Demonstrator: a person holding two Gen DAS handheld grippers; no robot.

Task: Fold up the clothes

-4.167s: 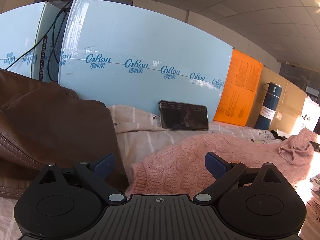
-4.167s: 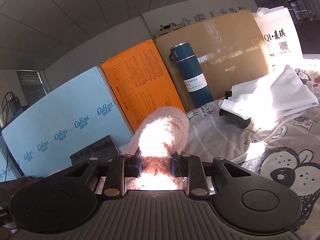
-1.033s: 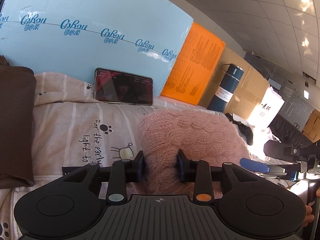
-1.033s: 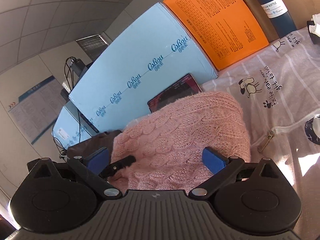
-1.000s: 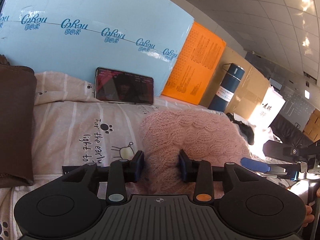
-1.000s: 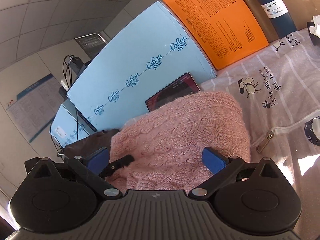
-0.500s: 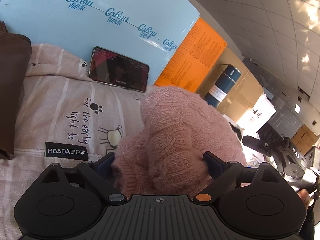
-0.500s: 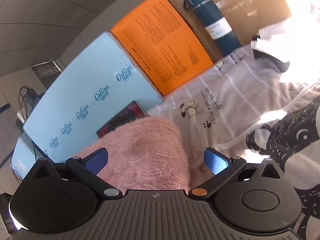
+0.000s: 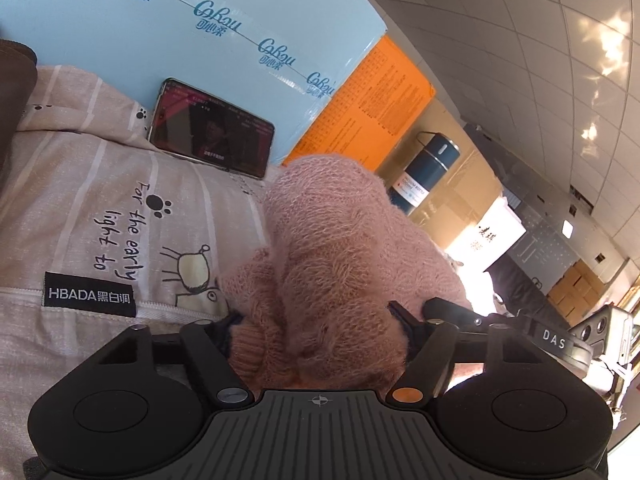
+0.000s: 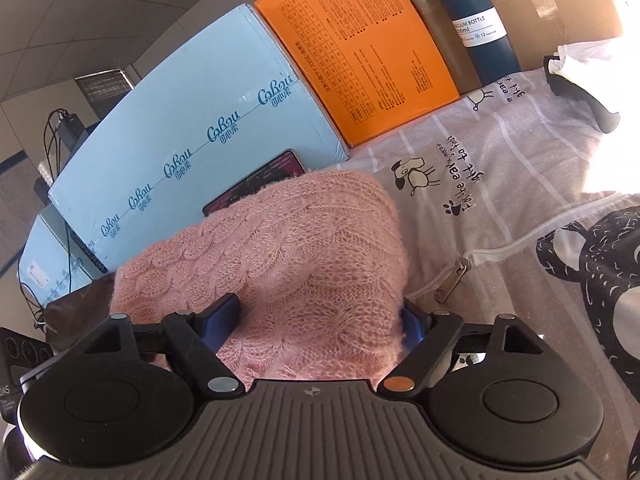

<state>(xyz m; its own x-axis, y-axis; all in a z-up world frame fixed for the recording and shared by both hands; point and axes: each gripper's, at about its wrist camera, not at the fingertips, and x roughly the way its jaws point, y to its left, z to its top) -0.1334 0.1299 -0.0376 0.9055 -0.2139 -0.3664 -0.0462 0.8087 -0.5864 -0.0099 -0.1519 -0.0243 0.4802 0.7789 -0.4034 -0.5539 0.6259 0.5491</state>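
A pink cable-knit sweater point(image 9: 332, 220) lies bunched in a folded mound on the striped beige bed cover point(image 9: 80, 200). My left gripper point(image 9: 312, 316) has the near end of the mound between its fingers. Its jaws are closing and its pads are buried in the knit. In the right wrist view the same sweater point(image 10: 280, 240) fills the gap of my right gripper point(image 10: 318, 314). Those jaws are closing too, and the blue pads point(image 10: 224, 314) press into the knit on both sides. The right gripper's black body shows at the right edge of the left wrist view.
A phone point(image 9: 212, 132) leans on a light blue box point(image 9: 180, 40). Beside it stand an orange box point(image 9: 380, 100) and a dark blue bottle point(image 9: 424, 172). A brown jacket point(image 9: 12, 92) lies at the far left. White cloth point(image 10: 580, 64) and a black patterned fabric point(image 10: 600, 272) lie at the right.
Half a second ago both pairs of jaws stood wide apart around the sweater; now both have narrowed onto it. The left gripper had been shut on the knit a second ago.
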